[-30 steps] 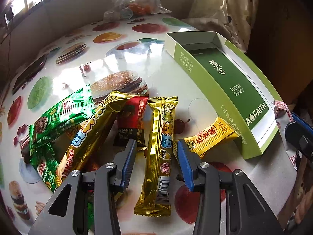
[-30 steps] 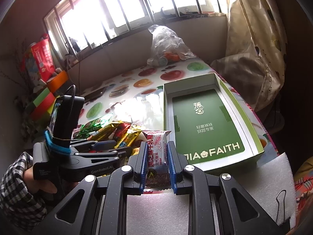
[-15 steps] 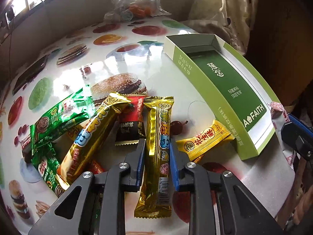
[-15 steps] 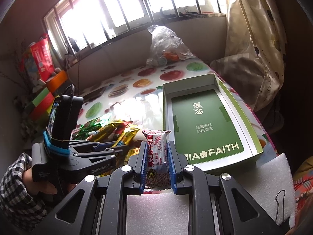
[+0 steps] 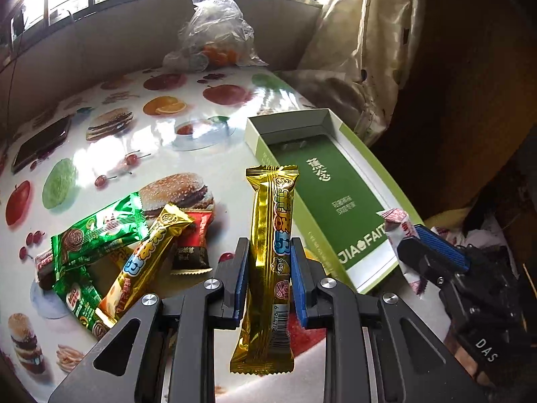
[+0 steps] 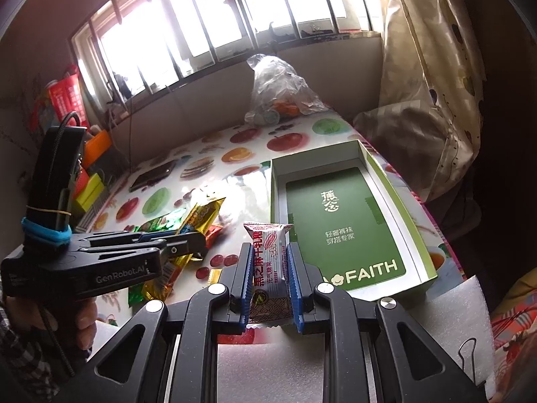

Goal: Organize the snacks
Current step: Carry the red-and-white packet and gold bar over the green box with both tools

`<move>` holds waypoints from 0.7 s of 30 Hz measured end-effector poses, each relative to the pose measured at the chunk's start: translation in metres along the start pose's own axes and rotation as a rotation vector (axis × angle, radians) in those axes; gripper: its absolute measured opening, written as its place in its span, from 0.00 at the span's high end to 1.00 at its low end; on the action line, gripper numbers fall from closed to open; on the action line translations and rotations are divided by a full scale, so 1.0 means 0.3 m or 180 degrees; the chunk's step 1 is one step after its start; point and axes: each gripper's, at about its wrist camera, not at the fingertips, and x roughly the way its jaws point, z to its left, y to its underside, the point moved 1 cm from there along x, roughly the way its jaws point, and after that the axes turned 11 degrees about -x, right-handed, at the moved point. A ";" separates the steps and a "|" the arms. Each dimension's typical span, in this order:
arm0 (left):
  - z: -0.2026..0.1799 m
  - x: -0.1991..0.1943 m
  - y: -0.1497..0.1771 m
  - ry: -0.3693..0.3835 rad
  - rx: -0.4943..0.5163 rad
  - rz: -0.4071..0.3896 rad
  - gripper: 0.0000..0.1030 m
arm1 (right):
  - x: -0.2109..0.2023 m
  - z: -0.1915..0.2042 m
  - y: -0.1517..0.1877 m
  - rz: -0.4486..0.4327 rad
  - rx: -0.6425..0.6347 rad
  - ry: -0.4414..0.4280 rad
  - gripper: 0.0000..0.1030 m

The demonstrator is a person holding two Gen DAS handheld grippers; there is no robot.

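My left gripper (image 5: 268, 252) is shut on a long gold snack bar (image 5: 273, 208), which hangs upright above the fruit-print table. A second gold bar (image 5: 151, 255), green wrappers (image 5: 97, 235) and a red packet (image 5: 193, 245) lie in a pile on the left. An open green box (image 5: 255, 141) stands to the right with nothing inside. My right gripper (image 6: 268, 258) is shut on a white-and-red candy packet (image 6: 268, 235), just before the box's (image 6: 275, 194) near end. The right wrist view shows the left gripper (image 6: 198, 241) with its gold bar (image 6: 204, 211) over the pile.
A plastic bag of oranges (image 5: 214, 33) sits at the table's far edge and a phone (image 5: 40, 144) lies at far left. Coloured boxes (image 6: 90, 188) line the left wall. White foam (image 6: 436, 319) with a binder clip (image 6: 468, 352) lies under my right gripper. A curtain (image 6: 429, 84) hangs right.
My left gripper closed around the gold bar on the table and then lifted it up off the surface. The right gripper and its candy packet stayed put.
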 end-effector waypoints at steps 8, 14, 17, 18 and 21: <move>-0.094 0.038 -0.038 0.0126 -0.0019 0.0051 0.77 | 0.002 -0.069 -0.031 -0.0013 0.0032 0.0170 0.82; -0.165 0.088 -0.065 0.0216 -0.0019 0.0127 0.77 | 0.031 -0.150 -0.042 0.0031 0.0095 0.0329 0.82; -0.193 0.123 -0.076 0.0230 -0.0032 0.0181 0.77 | 0.057 -0.193 -0.040 0.0079 0.0136 0.0405 0.82; -0.200 0.138 -0.078 0.0226 -0.0032 0.0192 0.77 | 0.065 -0.204 -0.038 0.0096 0.0142 0.0419 0.82; -0.215 0.187 -0.086 0.0210 -0.0061 0.0267 0.77 | 0.093 -0.238 -0.036 0.0143 0.0141 0.0496 0.82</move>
